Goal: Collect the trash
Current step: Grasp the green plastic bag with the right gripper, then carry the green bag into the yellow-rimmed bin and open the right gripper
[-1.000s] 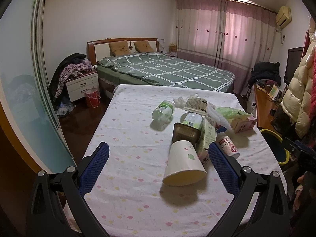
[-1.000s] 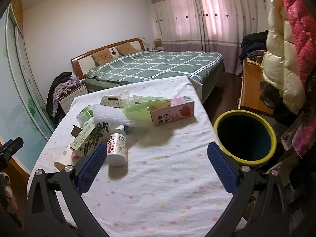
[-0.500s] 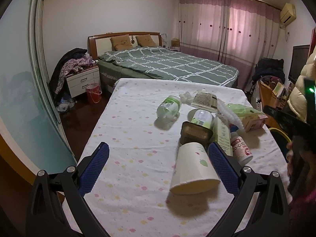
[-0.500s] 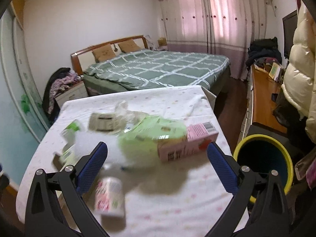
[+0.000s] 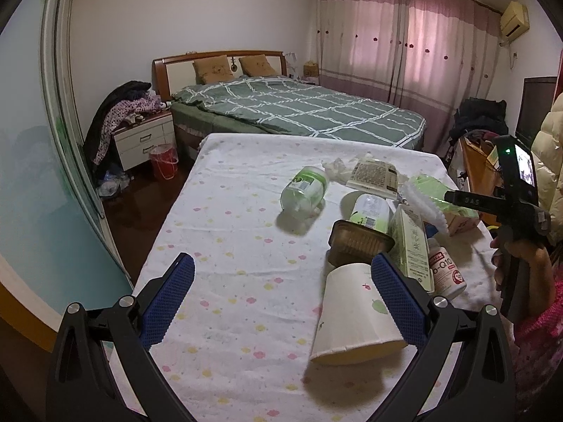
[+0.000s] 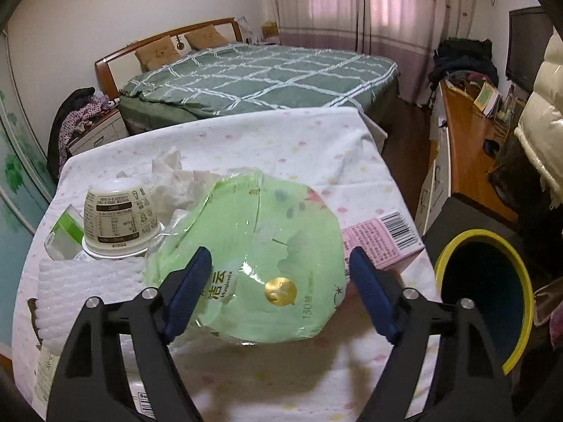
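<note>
Trash lies on a table with a flowered cloth (image 5: 228, 246). In the left wrist view my left gripper (image 5: 281, 295) is open, its right finger beside a tipped white paper cup (image 5: 355, 316). Behind it lie a brown tray (image 5: 359, 242), a green carton (image 5: 411, 242), a pill bottle (image 5: 445, 274) and a clear jar (image 5: 304, 191). My right gripper (image 6: 278, 290) is open, its fingers either side of a crumpled green plastic wrapper (image 6: 260, 256). A pink carton (image 6: 383, 239) and a yoghurt cup (image 6: 118, 218) lie next to it.
A yellow-rimmed bin (image 6: 489, 299) stands on the floor right of the table. A green bed (image 5: 299, 109) stands behind the table. A wooden desk (image 6: 468, 154) and coats are at the right, a nightstand (image 5: 144, 140) at the left. White foam wrap (image 6: 84, 292) lies left of the wrapper.
My right gripper has moved forward and down over the table until the green wrapper sits between its fingers. My left gripper has shifted slightly closer to the paper cup.
</note>
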`<state>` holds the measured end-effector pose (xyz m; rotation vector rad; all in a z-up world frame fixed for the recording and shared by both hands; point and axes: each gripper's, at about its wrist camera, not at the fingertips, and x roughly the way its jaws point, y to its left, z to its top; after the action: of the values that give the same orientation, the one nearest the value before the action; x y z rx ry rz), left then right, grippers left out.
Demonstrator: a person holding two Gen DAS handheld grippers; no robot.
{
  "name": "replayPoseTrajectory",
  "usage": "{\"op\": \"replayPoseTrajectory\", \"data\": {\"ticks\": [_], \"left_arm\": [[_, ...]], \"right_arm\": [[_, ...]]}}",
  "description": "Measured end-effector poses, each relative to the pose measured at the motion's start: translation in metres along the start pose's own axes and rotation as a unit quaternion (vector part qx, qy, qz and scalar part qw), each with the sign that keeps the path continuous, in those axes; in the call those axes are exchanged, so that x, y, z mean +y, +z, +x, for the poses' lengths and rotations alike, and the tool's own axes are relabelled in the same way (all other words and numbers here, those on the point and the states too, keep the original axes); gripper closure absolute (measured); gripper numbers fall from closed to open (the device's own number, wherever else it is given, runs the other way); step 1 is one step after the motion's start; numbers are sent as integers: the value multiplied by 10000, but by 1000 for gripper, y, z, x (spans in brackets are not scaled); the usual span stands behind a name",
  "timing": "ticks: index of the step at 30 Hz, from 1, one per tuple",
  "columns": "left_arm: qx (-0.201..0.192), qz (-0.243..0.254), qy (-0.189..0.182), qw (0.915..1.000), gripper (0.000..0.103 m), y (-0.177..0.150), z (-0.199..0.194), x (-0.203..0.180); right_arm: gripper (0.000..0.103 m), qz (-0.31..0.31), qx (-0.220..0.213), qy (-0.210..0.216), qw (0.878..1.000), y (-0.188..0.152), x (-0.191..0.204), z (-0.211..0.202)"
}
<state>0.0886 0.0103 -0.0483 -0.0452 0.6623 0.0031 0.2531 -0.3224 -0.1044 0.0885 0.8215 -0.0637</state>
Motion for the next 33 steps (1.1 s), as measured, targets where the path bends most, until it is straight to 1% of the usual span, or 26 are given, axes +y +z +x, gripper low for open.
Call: {"op": "replayPoseTrajectory", "data": {"ticks": [1, 3, 6, 7, 9, 10, 12, 14, 17, 25, 30, 33], "left_arm": [[22, -15, -10, 10000, 4, 0, 1, 0], [51, -29, -27, 10000, 4, -1, 3, 0], [44, -2, -43, 10000, 4, -1, 3, -3], [39, 10, -53, 10000, 4, -1, 3, -4], [30, 35, -64, 10000, 4, -1, 2, -7], [29, 42, -65, 10000, 4, -2, 2, -8], [36, 50, -76, 10000, 4, -2, 1, -9], [32, 59, -83, 9999, 4, -2, 1, -10], [15, 76, -91, 9999, 4, -2, -1, -11], [-5, 133, -159, 9998, 4, -3, -4, -17], [-8, 183, -246, 9995, 4, -6, -5, -23], [51, 215, -339, 9992, 4, -9, -2, -29]], "right_arm": [[37, -6, -9, -7, 10000, 0, 1, 0], [55, -10, -30, -54, 10000, -1, 0, -1], [65, -104, -16, -137, 9999, -3, 2, -4], [66, -138, -21, -172, 9998, -4, 3, -4], [75, -208, -49, -236, 9995, -6, 4, -5], [77, -223, -66, -249, 9994, -7, 4, -6], [90, -207, -94, -252, 9994, -8, 3, -8], [97, -144, -122, -170, 9997, -8, 2, -11], [100, -58, -261, -61, 9996, -6, -1, -22], [100, 171, -666, 183, 9975, -2, -13, -62], [100, 437, -816, 83, 9957, -9, -40, -85], [100, 686, -920, -177, 9932, -20, -66, -96]]}}
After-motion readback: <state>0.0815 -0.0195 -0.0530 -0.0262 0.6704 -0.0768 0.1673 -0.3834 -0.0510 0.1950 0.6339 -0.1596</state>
